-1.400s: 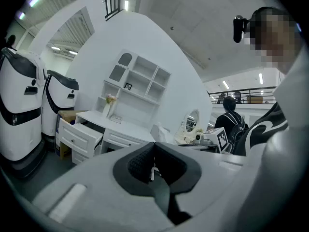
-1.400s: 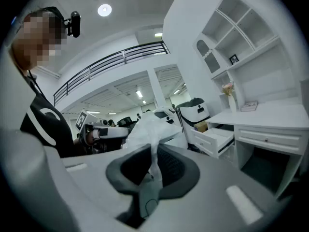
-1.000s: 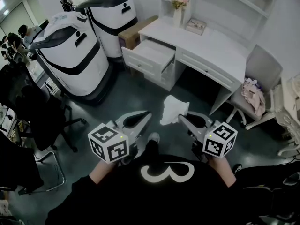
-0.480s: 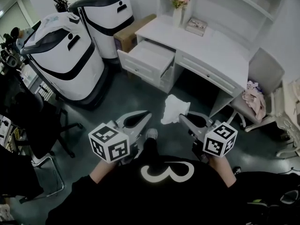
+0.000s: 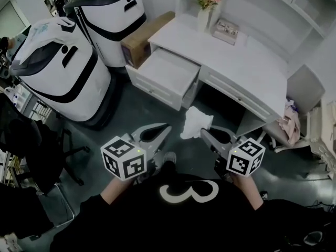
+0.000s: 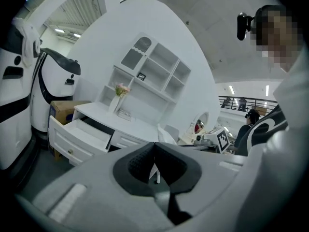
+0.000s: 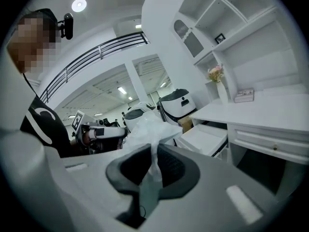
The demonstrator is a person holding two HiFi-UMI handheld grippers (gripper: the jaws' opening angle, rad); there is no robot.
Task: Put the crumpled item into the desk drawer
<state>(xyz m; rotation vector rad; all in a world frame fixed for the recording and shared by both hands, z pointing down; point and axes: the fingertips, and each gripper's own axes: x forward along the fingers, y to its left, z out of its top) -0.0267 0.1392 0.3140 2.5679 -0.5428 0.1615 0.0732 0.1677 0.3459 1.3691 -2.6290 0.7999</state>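
Right claw [image 7: 154,148] is pinched almost shut on a lower fold of the crumpled white, half-clear sheet [image 5: 195,122], and the rest of the sheet billows up above its pads. Left claw [image 6: 154,145] has its jaws together with nothing in them.

The sheet hangs in the air on the near side of the open white desk drawer [image 5: 169,72], apart from it, over the dark grey floor [image 5: 142,112]. That drawer is pulled out from the left end of the white worktop [image 5: 252,62], and its inside shows bare white.

Behind the drawer, on the worktop, stand a white vase of pink flowers [image 5: 204,16] and a small flat book [image 5: 227,30]. Just left of the drawer sits a brown cardboard box [image 5: 140,40]. Beyond the box are two big rounded white-and-black machines [image 5: 58,70], the nearer one bulging toward the drawer's left front corner.

Right of the drawer is the dark knee gap under the worktop, then a pale chair [image 5: 305,88] carrying a pink cloth [image 5: 290,124]. A black office chair [image 5: 37,146] stands well left of the drawer, on the near side.

Floor shows open between the sheet and the drawer's front edge. The machine on the left and the worktop's leg on the right bound that strip.
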